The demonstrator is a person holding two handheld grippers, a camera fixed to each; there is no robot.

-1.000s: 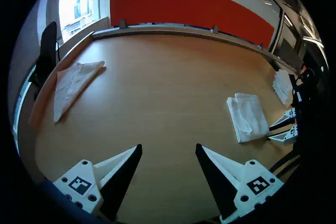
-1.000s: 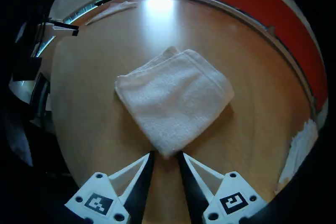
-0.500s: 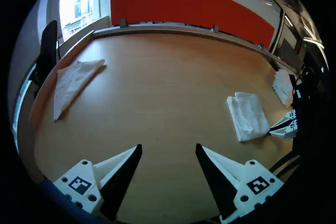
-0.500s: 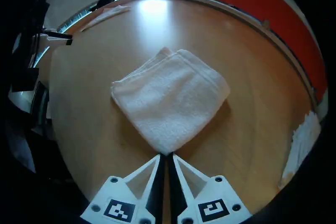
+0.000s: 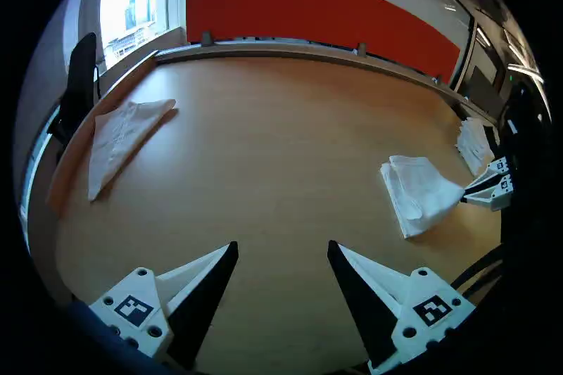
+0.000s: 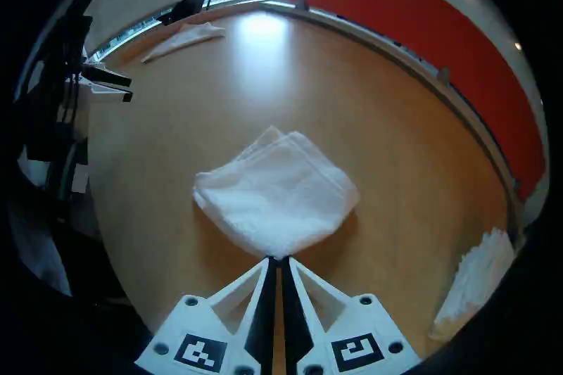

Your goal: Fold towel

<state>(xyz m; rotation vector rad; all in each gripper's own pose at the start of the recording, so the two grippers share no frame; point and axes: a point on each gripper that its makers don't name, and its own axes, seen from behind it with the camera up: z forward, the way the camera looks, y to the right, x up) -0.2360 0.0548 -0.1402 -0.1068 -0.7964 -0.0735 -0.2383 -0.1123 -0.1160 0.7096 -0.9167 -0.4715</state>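
A folded white towel [image 6: 278, 195] lies on the wooden table [image 6: 295, 86], its near corner lifted off the surface. My right gripper [image 6: 279, 262] is shut on that corner. In the left gripper view the same towel [image 5: 416, 194] sits at the right, with the right gripper [image 5: 467, 195] pinching its raised edge. My left gripper [image 5: 281, 252] stands open over bare table near the front edge, nothing between its fingers. The left gripper [image 6: 127, 90] also appears far off at the left of the right gripper view.
A flat unfolded towel [image 5: 116, 143] lies at the table's far left edge. A stack of white towels [image 5: 473, 144] sits at the right edge. A red partition [image 5: 310, 13] runs along the back. A dark chair [image 5: 76, 90] stands beyond the left side.
My right gripper closed on the towel's near corner, then rose and pulled back, lifting that corner off the table. The left gripper stayed still.
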